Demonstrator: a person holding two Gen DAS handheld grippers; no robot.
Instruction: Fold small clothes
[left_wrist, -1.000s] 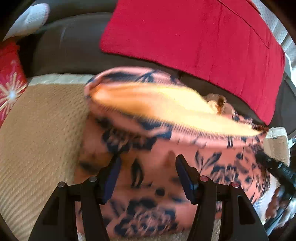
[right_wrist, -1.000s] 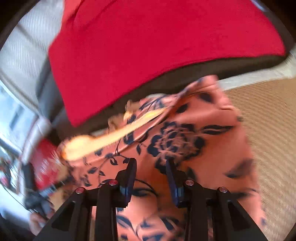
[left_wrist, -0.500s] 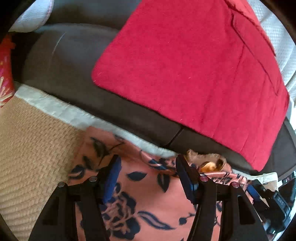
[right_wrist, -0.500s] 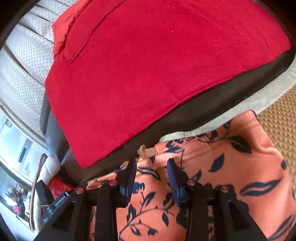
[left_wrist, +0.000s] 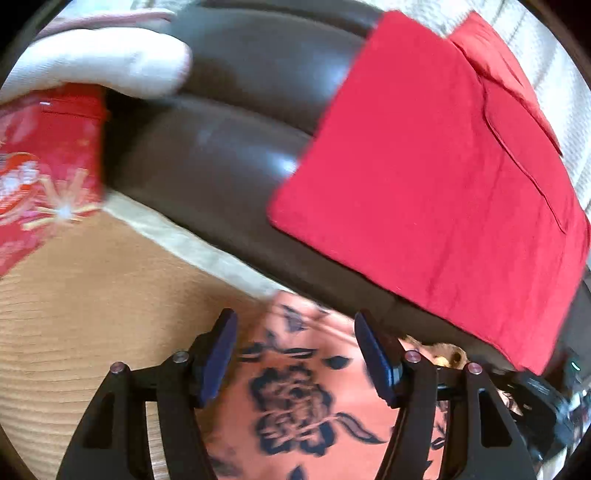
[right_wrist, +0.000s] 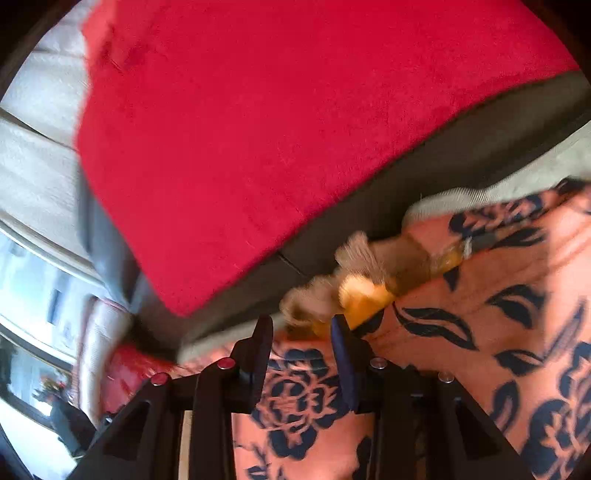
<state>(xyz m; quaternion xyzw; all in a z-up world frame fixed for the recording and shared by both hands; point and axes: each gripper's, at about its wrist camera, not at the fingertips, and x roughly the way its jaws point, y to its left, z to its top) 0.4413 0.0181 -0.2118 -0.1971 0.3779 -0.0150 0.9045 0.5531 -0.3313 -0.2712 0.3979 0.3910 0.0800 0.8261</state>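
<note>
Both views blurred, so I read the edges with caution.

The small garment (left_wrist: 314, 402), salmon-orange with a dark floral print, lies flat on a woven tan mat (left_wrist: 85, 314) at lower centre of the left wrist view. Its far hem sits right against the mat's pale border, just below the dark brown cushion (left_wrist: 229, 147). In the right wrist view the same cloth fills the lower right, with a tuft of yellow-beige trim (right_wrist: 354, 284) poking out at its top edge, centre frame.

Left hand-held gripper (left_wrist: 295, 354): jaws wide and have just been opening further; cloth lies beneath the gap, pads not pressing on it. Right hand-held gripper (right_wrist: 301, 354): jaws narrow, a clear gap between them, nothing pinched; cloth shows below, and the trim sits just above the fingertips.

Risks as I judge them:
- The fold looks laid but unpressed. With both grippers free of the cloth, the top layer could spring or slide.
- A blue pad (left_wrist: 218, 358) dragging across the fabric on the way out could tug the hem out of line.
- The right fingertips are near the trim; snagging it would lift the whole edge.
- A red cloth (left_wrist: 436, 192) lies draped on the cushion just beyond; reaching too far could catch it instead.
</note>
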